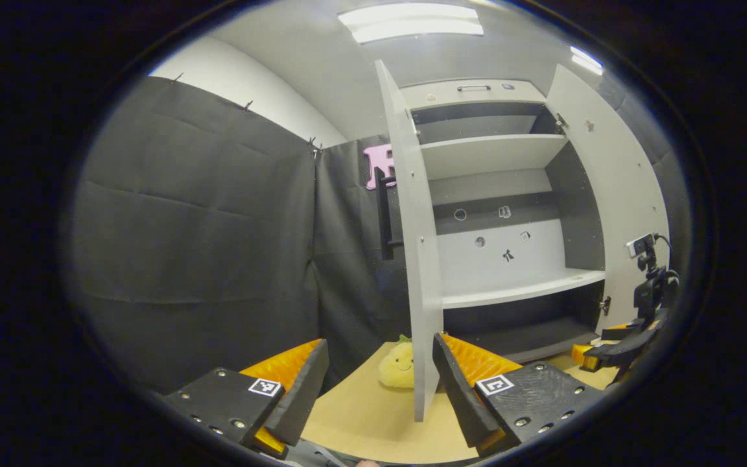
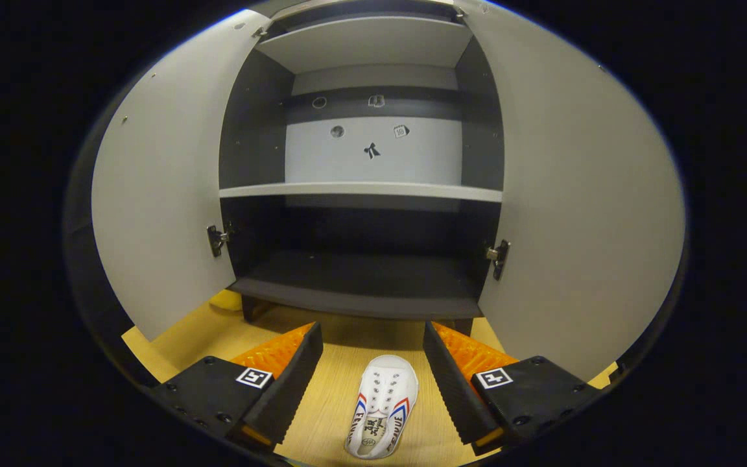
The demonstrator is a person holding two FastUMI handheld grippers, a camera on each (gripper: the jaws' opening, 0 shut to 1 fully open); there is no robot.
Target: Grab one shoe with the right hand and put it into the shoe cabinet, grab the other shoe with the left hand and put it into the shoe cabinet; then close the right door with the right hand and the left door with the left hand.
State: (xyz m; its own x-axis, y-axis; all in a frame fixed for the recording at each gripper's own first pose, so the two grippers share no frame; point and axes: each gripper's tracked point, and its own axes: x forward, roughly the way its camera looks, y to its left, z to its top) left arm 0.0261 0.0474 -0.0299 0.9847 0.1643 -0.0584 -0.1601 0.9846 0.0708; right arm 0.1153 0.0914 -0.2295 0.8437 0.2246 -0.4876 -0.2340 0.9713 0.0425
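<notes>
In the right gripper view the right gripper is spread wide at the bottom of the frame, holding nothing. A white shoe lies on the wooden floor in the gap between its fingers, touching neither, toe towards the shoe cabinet. The cabinet stands just beyond, in the centre of the frame, with the left door and the right door swung open to either side. Its dark bottom shelf and the pale shelf above carry nothing

In the left gripper view the left gripper is also spread at the lower centre, empty. The open left door stands edge-on just behind its fingers, and a yellow plush toy sits on the floor beside that door. The right gripper shows at the lower right edge, near the right door
</notes>
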